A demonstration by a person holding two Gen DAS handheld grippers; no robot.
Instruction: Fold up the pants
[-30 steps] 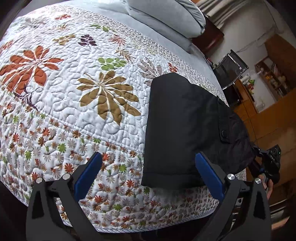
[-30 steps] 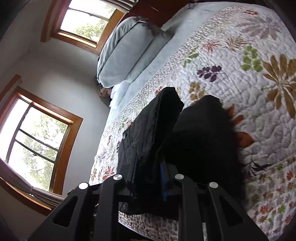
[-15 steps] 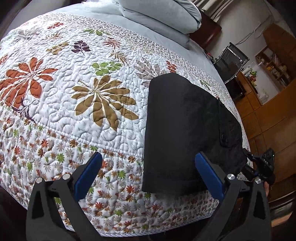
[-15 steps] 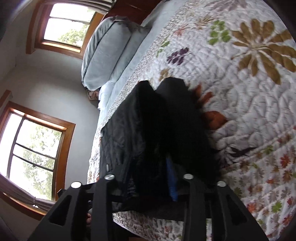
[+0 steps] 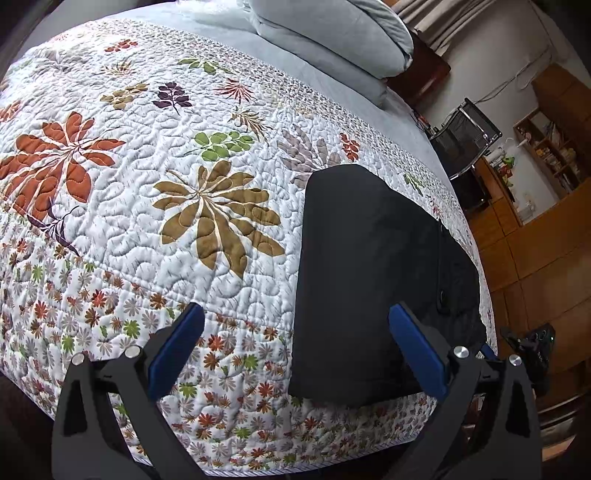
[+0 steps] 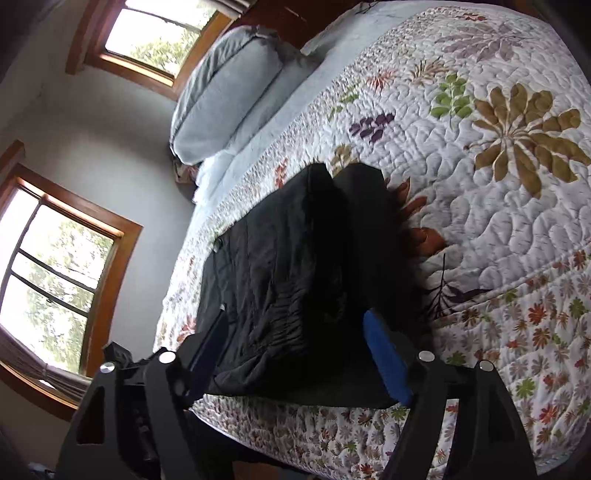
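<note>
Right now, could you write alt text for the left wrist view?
Folded black pants lie on a floral quilt near the bed's edge. The left tongs hang open over the quilt, holding nothing. Grey pillows sit beyond.

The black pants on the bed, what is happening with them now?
A person with a claw in each hand is folding the black pants on the flowered quilt. They lie folded near the bed's edge. The right claw is opening, with the fabric between its fingers, so it seems to be letting go. The left claw is open and holds nothing.
</note>
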